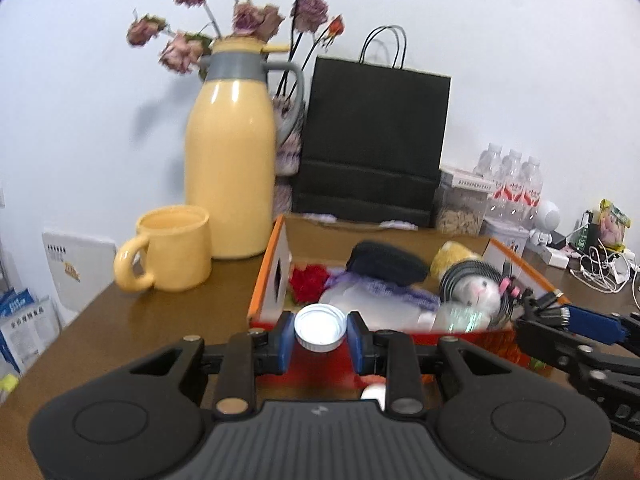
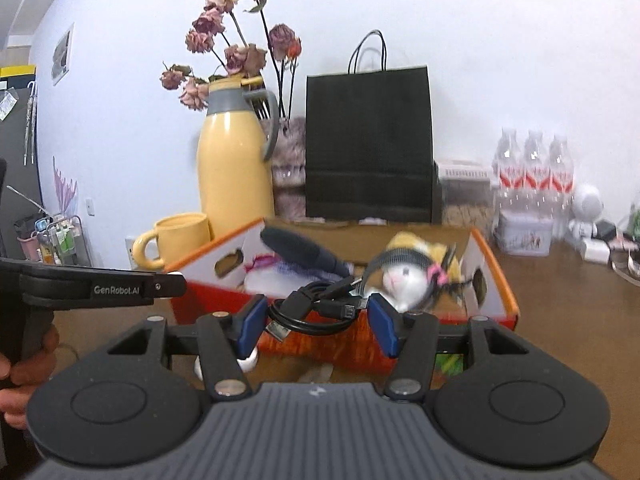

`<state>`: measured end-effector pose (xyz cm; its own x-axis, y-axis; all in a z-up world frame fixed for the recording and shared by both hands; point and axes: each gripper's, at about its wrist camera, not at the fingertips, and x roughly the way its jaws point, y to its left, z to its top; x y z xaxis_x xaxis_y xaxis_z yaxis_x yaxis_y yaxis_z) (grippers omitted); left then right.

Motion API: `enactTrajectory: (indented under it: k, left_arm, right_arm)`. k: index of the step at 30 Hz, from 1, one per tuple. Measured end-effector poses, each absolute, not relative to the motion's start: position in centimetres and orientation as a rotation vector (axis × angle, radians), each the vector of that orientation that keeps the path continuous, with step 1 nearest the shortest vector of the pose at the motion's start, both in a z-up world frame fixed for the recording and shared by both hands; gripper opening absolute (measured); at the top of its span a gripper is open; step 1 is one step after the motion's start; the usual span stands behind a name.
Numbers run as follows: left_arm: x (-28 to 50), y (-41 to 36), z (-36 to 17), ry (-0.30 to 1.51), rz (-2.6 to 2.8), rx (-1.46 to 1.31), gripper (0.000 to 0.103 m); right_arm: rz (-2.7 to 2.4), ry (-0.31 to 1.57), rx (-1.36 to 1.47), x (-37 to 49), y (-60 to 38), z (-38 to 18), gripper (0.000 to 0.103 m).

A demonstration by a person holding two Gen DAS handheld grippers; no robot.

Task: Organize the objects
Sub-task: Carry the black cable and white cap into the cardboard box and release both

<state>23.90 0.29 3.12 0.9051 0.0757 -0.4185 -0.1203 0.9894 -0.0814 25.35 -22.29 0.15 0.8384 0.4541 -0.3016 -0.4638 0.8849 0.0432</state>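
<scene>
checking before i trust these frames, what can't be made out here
- Left wrist view: white object on the table, mostly hidden behind the left gripper.
- Right wrist view: green item below the box, blocked by the right gripper.
- Both views: water bottles' labels, blurred.

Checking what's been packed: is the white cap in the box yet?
Not yet. The white cap is clamped between the left gripper pads, open side up, in front of the orange box.
</scene>
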Motion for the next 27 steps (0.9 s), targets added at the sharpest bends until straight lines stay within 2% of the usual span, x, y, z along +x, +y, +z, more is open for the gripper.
enactTrajectory:
  k: [9, 27]
  left_arm:
    - [28.2, -1.4, 5.2, 0.381, 0.126, -0.079, 0.027]
    - [34.2, 1.0, 4.1, 0.4, 0.17, -0.093, 0.027]
  right_arm:
    - [0.445, 0.261, -0.045, 29.3, -21.0, 1.0, 0.056]
    - [0.424, 0.293, -0.058, 35.7, -20.9, -0.7, 0.056]
